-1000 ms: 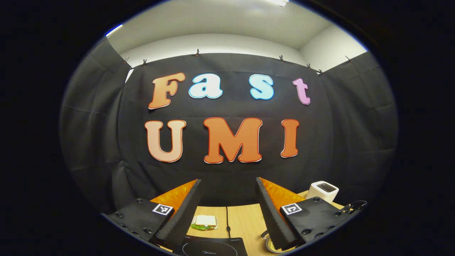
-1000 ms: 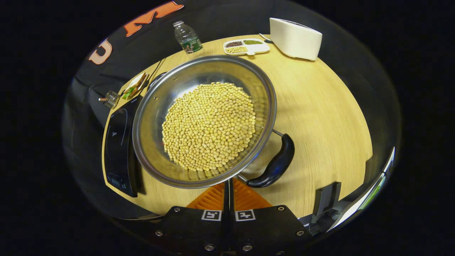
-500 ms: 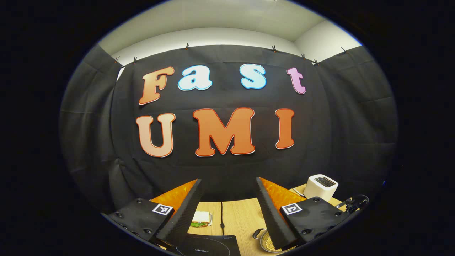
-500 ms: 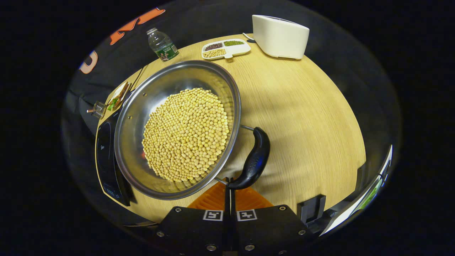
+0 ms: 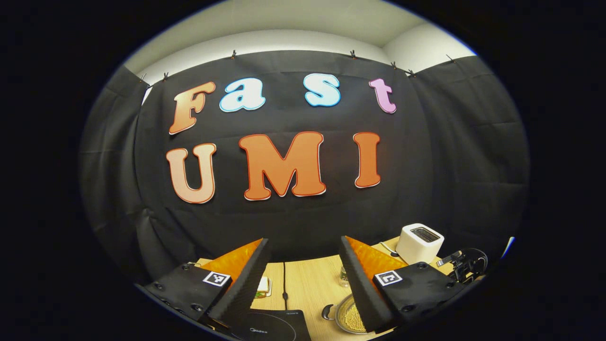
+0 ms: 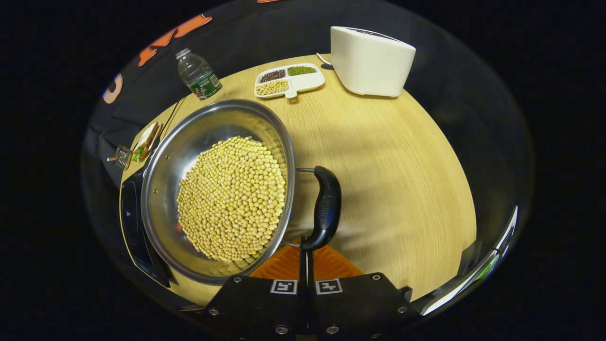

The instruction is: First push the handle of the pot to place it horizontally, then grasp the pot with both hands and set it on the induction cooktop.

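Observation:
A steel pot (image 6: 189,156) full of yellow beans stands on the wooden table (image 6: 402,166), left of centre in the right gripper view. Its black handle (image 6: 327,203) sticks out on the pot's right side. My right gripper (image 6: 305,248) is shut with nothing between its fingers, and its tips touch the handle's near end. The black induction cooktop (image 6: 132,227) lies just left of the pot. In the left gripper view my left gripper (image 5: 304,241) is open and held high over the table's near side, with the cooktop (image 5: 272,327) and the pot (image 5: 348,315) low between its fingers.
A white toaster (image 6: 371,59), a divided dish of beans (image 6: 289,80) and a water bottle (image 6: 196,76) stand along the table's far edge. A sandwich on a plate (image 6: 147,139) lies beyond the cooktop. The black cloth wall closes off the back.
The pot and handle have turned: the handle swung from slanting to nearly straight up the right gripper view, with the shut tips now against its end. The left gripper view has tipped down, showing more table.

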`<action>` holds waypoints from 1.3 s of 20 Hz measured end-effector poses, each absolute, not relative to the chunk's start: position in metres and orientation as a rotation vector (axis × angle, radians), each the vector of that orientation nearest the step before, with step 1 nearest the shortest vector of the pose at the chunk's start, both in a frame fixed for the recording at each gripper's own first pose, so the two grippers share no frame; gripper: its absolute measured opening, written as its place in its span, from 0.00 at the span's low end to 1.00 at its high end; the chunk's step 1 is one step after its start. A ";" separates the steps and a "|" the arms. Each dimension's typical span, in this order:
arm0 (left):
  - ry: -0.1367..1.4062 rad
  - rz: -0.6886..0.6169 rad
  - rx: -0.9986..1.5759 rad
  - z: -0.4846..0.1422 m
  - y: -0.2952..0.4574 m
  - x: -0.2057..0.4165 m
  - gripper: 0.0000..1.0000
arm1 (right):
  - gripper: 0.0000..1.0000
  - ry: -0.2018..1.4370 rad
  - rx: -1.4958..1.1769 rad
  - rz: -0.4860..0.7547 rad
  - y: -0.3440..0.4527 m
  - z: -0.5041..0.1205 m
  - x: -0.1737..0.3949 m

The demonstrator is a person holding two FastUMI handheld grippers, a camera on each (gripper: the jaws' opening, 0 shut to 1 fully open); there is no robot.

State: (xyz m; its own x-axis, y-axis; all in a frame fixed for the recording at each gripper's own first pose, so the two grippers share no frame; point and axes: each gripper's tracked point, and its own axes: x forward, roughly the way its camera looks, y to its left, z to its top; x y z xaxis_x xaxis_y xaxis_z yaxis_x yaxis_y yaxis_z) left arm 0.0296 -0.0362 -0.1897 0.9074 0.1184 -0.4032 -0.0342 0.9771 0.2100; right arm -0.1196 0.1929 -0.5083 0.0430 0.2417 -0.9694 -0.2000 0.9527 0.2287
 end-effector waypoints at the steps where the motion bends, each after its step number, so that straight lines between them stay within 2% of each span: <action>1: 0.437 0.082 0.198 -0.194 -0.036 0.030 0.94 | 0.00 1.486 0.035 0.333 0.193 -0.510 -0.113; 6: 0.491 0.088 0.180 -0.212 -0.038 0.028 0.95 | 0.00 1.470 0.040 0.320 0.196 -0.517 -0.088; 16: 0.620 0.166 0.114 -0.254 -0.019 0.002 0.96 | 0.00 1.457 0.006 0.376 0.210 -0.526 -0.052; 25: 0.886 0.138 0.020 -0.344 -0.020 -0.039 0.96 | 0.01 1.394 0.031 0.368 0.198 -0.509 -0.037; 26: 0.924 0.127 0.000 -0.357 -0.025 -0.042 0.96 | 0.05 1.370 0.039 0.359 0.194 -0.503 -0.034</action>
